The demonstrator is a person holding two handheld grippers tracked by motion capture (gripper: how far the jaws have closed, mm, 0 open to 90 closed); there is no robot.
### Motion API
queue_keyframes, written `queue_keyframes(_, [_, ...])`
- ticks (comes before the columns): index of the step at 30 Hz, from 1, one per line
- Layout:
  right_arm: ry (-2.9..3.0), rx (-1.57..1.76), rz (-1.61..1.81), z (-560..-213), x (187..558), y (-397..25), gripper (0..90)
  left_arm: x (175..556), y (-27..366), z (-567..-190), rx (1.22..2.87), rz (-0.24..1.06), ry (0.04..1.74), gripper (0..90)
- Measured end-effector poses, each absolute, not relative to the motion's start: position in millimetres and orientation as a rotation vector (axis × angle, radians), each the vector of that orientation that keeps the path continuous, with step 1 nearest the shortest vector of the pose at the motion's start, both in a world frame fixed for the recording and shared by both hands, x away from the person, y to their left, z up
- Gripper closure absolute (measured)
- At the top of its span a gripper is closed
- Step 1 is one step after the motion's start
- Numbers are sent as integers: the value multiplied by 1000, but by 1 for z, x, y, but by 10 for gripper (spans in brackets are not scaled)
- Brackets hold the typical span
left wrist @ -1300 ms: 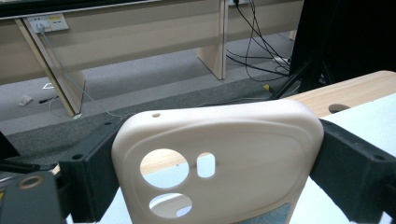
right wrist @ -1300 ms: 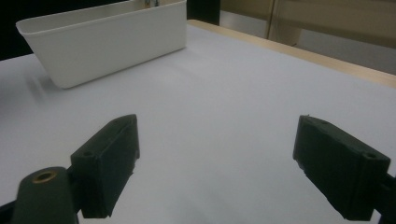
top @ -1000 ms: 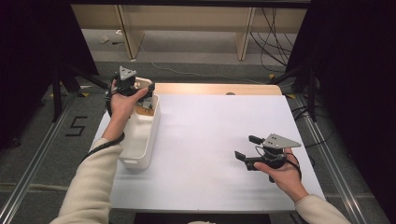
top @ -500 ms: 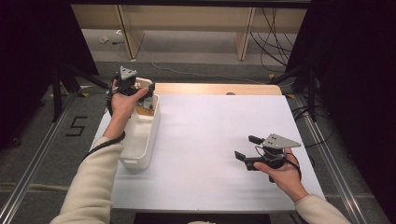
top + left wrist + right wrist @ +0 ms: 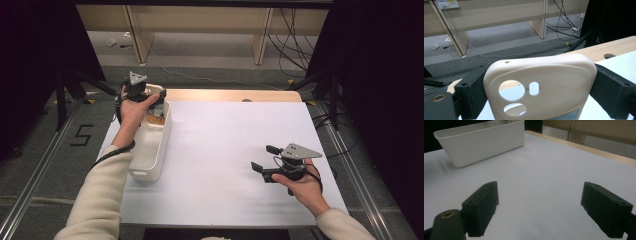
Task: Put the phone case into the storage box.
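At the upper left of the high view, the left tongs (image 5: 159, 97) hold a cream phone case (image 5: 540, 85) over the far end of the white bin (image 5: 159, 150). Compared with a second ago almost nothing has moved: the left hand (image 5: 132, 107) stays at the same spot above the bin's far end, and the right tongs (image 5: 265, 162) stay parked at the lower right of the frame. So the case appears to be paused at the bin, either just lifted out or about to be let go; the frames do not settle which.

In the left gripper view the case fills the lower middle of the frame, clamped flat between the two black jaws, its camera cutouts at the lower left. Through those cutouts the white table (image 5: 225, 150) shows.

The right tongs stand wide and hold nothing; in the right gripper view the bin sits at the upper left, well apart from them.

Count: one phone case in the grip, one white bin, two tongs. Something brownish lies inside the bin's far end, under the left hand, too small to name.
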State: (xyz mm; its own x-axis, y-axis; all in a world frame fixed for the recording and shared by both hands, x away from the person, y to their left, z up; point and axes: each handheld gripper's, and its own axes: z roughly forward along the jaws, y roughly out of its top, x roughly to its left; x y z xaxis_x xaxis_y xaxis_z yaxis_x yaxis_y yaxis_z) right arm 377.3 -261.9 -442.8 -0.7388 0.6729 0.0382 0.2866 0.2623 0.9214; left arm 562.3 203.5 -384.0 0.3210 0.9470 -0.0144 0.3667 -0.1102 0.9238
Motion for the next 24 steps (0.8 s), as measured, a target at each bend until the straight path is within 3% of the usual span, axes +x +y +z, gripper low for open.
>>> queue_keyframes(24, [2180, 877, 1474, -443, 378, -262, 156, 571, 206, -391, 1653, 760, 1249, 98])
